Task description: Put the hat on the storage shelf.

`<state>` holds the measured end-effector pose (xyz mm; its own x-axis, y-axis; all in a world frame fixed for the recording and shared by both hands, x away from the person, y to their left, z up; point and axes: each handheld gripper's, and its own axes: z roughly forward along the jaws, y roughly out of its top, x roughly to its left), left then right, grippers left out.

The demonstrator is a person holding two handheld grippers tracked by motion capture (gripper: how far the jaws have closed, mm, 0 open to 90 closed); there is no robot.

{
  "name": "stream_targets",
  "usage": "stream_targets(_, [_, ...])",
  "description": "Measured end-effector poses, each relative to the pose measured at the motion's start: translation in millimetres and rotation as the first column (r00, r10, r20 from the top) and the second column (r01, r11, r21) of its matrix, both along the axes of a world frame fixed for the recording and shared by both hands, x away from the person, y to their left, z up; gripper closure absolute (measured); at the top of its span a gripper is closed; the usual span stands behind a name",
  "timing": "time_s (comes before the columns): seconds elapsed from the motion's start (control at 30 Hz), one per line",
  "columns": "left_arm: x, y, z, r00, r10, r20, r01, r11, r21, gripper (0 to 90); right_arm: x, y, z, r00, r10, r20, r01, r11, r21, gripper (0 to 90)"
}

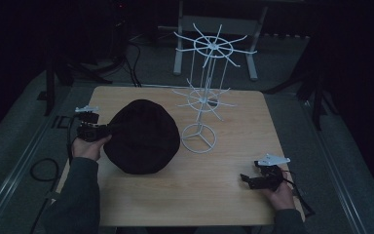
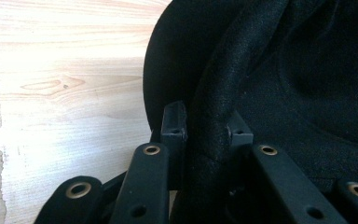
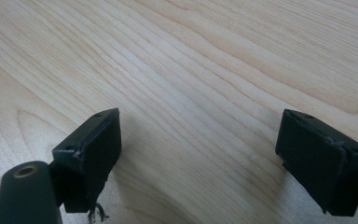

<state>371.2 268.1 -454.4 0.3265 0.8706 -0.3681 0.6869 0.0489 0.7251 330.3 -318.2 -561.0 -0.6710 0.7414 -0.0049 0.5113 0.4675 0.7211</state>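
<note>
Your right gripper (image 1: 246,179) rests near you on the bench (image 1: 214,195), jaws spread and empty. Your left gripper (image 2: 206,130) pinches the rolled rim of the black beret (image 1: 142,136) lying left of centre. It looks soft, light and floppy; keep hold of that thicker rim. Beyond stands the white wire rack (image 1: 205,92).

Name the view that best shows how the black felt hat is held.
The left gripper view: the left tongs pinch the black felt hat's rolled rim. The high view shows the whole hat, not the grip.
</note>
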Motion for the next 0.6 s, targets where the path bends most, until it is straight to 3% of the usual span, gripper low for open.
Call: stream_targets(0.6, [-5.7, 3.7, 17.0, 0.9991, 0.007, 0.041, -0.004, 0.9980, -0.063, 76.3, 0.1, 0.0, 0.0, 1.0000, 0.000, 0.002, 0.000, 1.000, 0.000, 14.0])
